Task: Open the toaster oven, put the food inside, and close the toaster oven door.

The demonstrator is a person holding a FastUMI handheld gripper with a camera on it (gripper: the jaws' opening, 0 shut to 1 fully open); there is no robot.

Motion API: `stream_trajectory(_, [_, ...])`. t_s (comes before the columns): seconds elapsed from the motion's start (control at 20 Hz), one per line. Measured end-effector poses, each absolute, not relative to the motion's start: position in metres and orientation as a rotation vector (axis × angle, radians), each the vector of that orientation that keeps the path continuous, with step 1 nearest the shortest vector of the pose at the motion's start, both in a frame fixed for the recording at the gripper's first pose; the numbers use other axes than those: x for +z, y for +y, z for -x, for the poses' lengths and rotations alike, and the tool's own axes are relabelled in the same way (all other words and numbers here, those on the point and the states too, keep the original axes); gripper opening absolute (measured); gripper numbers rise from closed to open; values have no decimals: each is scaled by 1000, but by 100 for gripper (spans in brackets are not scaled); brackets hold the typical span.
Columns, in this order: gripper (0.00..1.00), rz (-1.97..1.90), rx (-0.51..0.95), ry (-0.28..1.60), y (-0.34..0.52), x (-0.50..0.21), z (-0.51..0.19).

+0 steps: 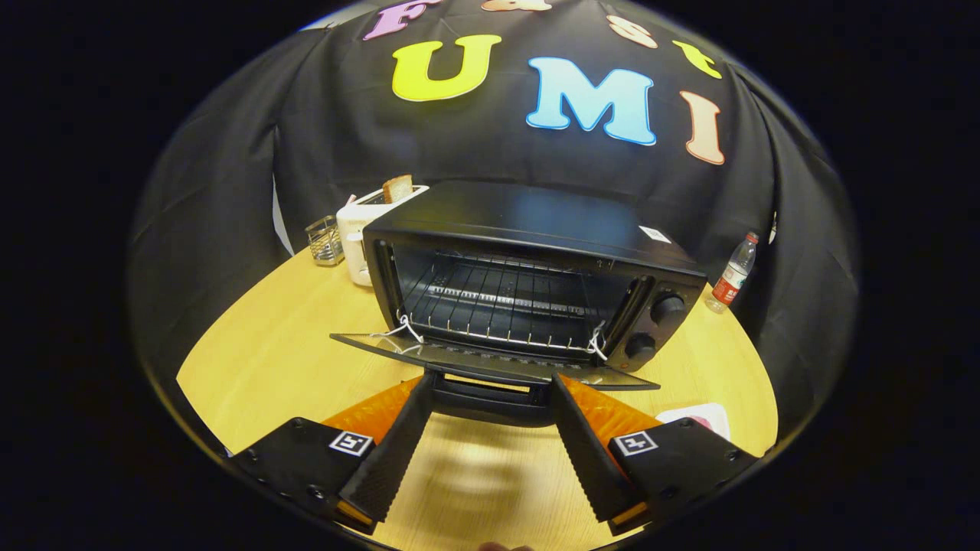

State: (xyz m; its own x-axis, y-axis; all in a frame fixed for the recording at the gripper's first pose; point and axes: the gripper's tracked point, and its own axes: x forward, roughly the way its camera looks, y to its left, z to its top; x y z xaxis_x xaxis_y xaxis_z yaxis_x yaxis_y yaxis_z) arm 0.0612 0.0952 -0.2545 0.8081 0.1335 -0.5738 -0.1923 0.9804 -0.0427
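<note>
A black toaster oven (536,260) stands on the round wooden table (268,360). Its glass door (490,360) is swung down nearly flat, and the wire rack (498,302) inside is bare. The door's black handle (490,402) points toward me. My gripper (492,383) is open, and its two black fingers (390,451) flank the handle, with the tips just under the door's front edge. A pink and white item (700,417) lies on the table beyond the right finger, partly hidden by it.
Behind the oven's left side stands a white toaster (364,229) with a bread slice (398,187) in its slot, and a small clear holder (325,241) is beside it. A plastic bottle (733,275) stands to the right of the oven near the table's edge.
</note>
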Motion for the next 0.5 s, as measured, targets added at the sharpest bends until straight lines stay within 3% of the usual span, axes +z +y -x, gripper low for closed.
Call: stream_trajectory(0.5, [98, 88, 203, 849, 76, -338, -12])
